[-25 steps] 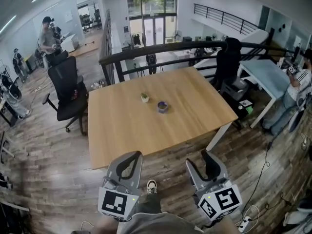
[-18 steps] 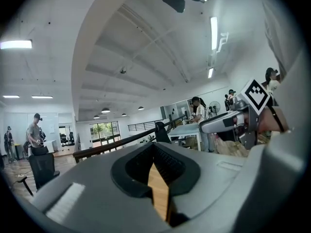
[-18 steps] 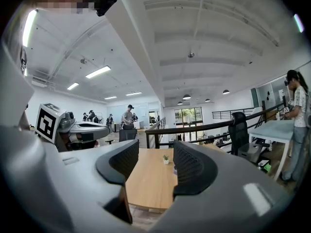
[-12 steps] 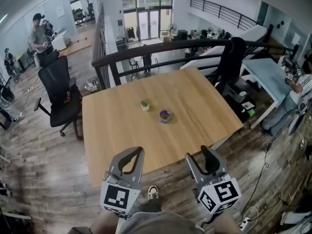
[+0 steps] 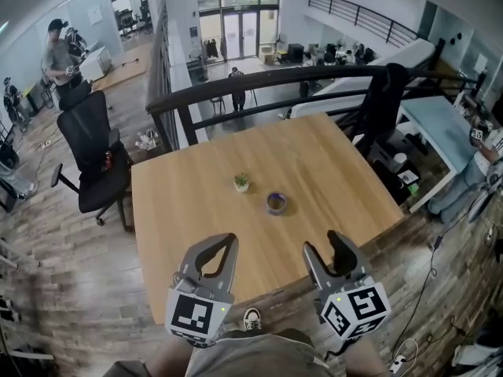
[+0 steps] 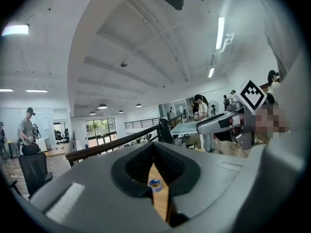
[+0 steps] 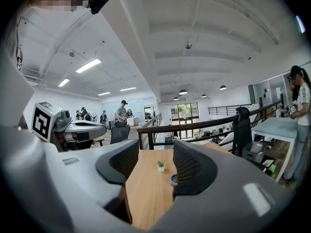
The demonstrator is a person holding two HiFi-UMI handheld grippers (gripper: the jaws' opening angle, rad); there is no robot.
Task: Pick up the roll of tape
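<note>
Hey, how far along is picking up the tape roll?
Done: nothing yet. The roll of tape lies untouched on the table beside a small potted plant.
In hand: nothing. The left gripper is shut and empty, the right gripper open.
Left: reach the tape, close on it, lift.

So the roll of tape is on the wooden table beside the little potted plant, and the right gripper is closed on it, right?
No: the right gripper view shows the right gripper open and empty, well short of the roll of tape. It does lie on the table beside the potted plant.
</note>
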